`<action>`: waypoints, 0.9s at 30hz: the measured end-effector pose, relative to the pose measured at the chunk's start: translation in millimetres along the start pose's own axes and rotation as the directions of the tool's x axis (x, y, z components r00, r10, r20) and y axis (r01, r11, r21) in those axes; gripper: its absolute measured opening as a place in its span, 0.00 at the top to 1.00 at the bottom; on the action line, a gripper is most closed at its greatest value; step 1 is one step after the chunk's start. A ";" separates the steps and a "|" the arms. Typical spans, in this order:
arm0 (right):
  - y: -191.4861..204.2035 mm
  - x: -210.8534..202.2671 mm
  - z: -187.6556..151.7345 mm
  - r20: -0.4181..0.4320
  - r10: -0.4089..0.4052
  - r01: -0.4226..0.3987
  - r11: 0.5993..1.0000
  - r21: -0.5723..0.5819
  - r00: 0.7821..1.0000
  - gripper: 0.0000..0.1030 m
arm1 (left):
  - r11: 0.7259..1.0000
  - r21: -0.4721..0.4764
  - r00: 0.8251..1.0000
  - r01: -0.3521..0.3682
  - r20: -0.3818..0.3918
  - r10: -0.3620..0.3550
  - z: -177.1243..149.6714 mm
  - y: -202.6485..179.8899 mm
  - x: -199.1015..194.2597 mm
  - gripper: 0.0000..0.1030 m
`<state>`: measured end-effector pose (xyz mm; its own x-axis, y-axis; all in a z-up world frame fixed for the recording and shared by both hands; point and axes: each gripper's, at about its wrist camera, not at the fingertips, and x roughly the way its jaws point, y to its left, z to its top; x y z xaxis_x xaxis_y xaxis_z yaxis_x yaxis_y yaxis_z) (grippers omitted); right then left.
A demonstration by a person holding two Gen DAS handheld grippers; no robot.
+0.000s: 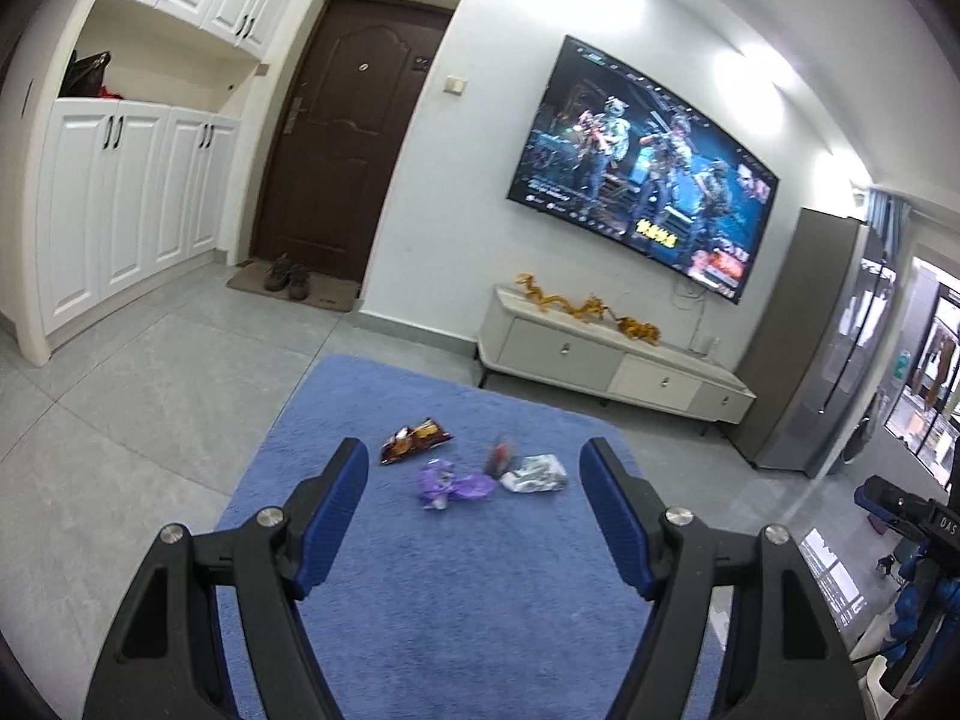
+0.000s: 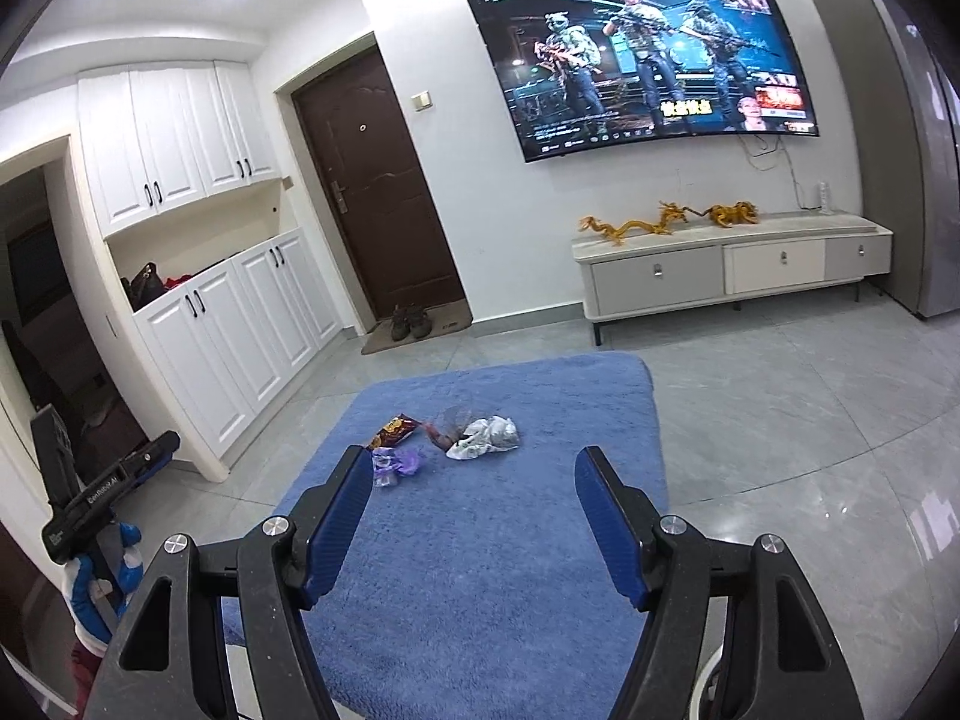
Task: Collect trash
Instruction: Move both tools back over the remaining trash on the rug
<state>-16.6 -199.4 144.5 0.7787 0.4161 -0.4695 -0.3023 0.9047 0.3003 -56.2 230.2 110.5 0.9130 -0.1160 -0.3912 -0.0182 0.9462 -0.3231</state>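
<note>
**Four wrappers on the blue rug, both grippers empty**

Grey floor tiles (image 1: 120, 408) filled the lower left of the left wrist view, with a blue rug (image 1: 456, 600) laid over them in the lower centre. A white cabinet wall (image 1: 120, 198) stood at the left edge, a dark brown door (image 1: 336, 138) beside it, shoes (image 1: 288, 279) on the mat at its foot. A wall-mounted television (image 1: 648, 168) was lit in the upper right; a low white console (image 1: 612, 363) sat beneath it, carrying gold dragon figures (image 1: 588, 306).

Trash lay clustered mid-frame on the rug: a brown-and-orange snack bag (image 1: 415, 439), a purple wrapper (image 1: 453, 485), a small dark red wrapper (image 1: 499, 456), a silver-white crumpled wrapper (image 1: 535, 473). The last two sat touching or nearly so.

Left gripper (image 1: 474, 462): fingers spread wide, nothing between them, short of the pile.

Right gripper (image 2: 471, 468): fingers likewise wide and empty. Its left fingertip overlapped the purple wrapper in the right wrist view; contact could not be told.
</note>
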 end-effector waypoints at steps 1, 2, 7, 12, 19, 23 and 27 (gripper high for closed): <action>1.2 2.2 -0.3 -0.005 0.002 -0.002 1.000 -0.002 1.000 0.34 | 1.000 -0.005 1.000 -0.008 -0.006 0.008 0.2 3.1 7.1 0.30; 2.9 9.9 1.7 -0.015 0.004 -0.005 1.000 -0.003 1.000 0.34 | 1.000 -0.010 1.000 -0.015 -0.011 0.015 -0.6 7.3 10.0 0.30; 8.3 36.5 6.1 -0.055 0.010 -0.011 1.000 -0.013 0.998 0.34 | 0.999 -0.028 0.998 -0.041 -0.043 0.040 -3.1 24.8 33.7 0.30; 16.0 63.6 12.6 -0.091 0.016 -0.019 0.999 -0.029 0.996 0.34 | 0.998 -0.039 0.995 -0.058 -0.078 0.055 -3.8 38.1 62.9 0.30; 19.2 103.5 19.3 -0.138 0.020 -0.026 0.999 -0.039 0.990 0.33 | 0.996 -0.050 0.989 -0.068 -0.137 0.061 -12.2 50.8 104.2 0.30; 12.5 128.2 20.3 -0.165 0.020 -0.024 0.999 -0.026 0.986 0.33 | 0.997 -0.046 0.982 -0.068 -0.180 0.059 -17.8 54.9 133.5 0.30; 1.4 152.3 19.9 -0.196 0.020 -0.022 1.000 -0.006 0.980 0.33 | 0.997 -0.043 0.973 -0.061 -0.223 0.050 -27.6 59.0 162.4 0.30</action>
<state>112.5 -136.6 89.9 0.6499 0.4440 -0.6168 -0.3223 0.8960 0.3054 79.7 258.9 4.2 0.7968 -0.1334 -0.5894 -0.0909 0.9378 -0.3352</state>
